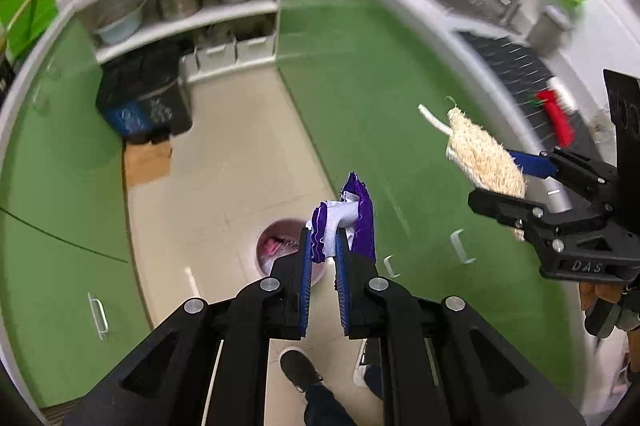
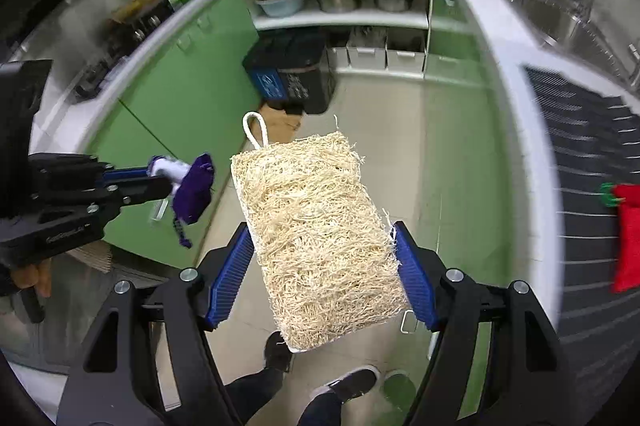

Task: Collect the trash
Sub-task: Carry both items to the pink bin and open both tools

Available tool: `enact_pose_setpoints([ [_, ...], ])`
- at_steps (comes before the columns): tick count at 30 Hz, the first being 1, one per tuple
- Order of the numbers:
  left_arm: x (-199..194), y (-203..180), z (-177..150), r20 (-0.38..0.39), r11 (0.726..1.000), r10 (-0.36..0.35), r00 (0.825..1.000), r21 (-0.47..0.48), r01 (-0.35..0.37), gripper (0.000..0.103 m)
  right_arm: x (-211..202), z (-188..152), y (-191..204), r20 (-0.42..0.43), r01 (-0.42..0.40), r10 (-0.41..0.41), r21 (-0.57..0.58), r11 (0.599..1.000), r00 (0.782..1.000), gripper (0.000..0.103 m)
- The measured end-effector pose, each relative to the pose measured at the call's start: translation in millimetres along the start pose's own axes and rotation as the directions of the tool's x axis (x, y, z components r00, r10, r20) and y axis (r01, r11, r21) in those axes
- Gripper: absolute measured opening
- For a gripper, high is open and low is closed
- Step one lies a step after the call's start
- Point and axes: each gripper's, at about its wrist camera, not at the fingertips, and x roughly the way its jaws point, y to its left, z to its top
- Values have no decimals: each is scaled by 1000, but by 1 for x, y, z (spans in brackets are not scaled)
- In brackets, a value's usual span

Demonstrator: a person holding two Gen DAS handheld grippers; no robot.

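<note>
From my left wrist, my left gripper (image 1: 322, 246) was clenched on a purple and white cloth (image 1: 348, 216), held in the air above a pink bin (image 1: 276, 246) on the beige floor (image 1: 224, 161). Nothing stood between them. My right gripper (image 1: 516, 185) was at the right, beside the green cabinets (image 1: 360, 73). A black container (image 1: 144, 101) stood by the white shelves (image 1: 188, 17)

From my right wrist, my right gripper (image 2: 324, 266) grasped a straw-coloured loofah pad (image 2: 320, 238) between the blue pads (image 2: 230, 274), its white loop (image 2: 254, 129) pointing away. My left gripper (image 2: 160, 177) was at the left with the cloth (image 2: 196, 185). A red cloth (image 2: 626, 238) lay on the dark ribbed mat (image 2: 580, 129) on the counter. My shoes (image 2: 352, 384) were below
</note>
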Motion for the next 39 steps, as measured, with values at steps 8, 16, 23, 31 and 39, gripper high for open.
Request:
enact_pose_setpoints([
  [8, 163, 58, -49, -23, 999, -23, 999, -40, 22, 12, 148, -41, -16, -20, 45, -45, -12, 999, 999, 69],
  [16, 268, 95, -85, -44, 996, -31, 999, -87, 27, 39, 238, -84, -33, -62, 53, -53, -12, 999, 997, 69],
  [23, 280, 111, -89, -25, 993, -5, 1000, -117, 2, 97, 269, -94, -33, -90, 35, -36, -18, 999, 995, 69],
  [31, 257, 130, -93, 0, 984, 21, 1000, -175, -21, 97, 295, -86, -16, -119, -26, 20, -51, 998, 993, 70],
  [39, 240, 142, -94, 18, 980, 67, 998, -188, -62, 97, 311, -77, -3, -122, -38, 30, -66, 997, 992, 100],
])
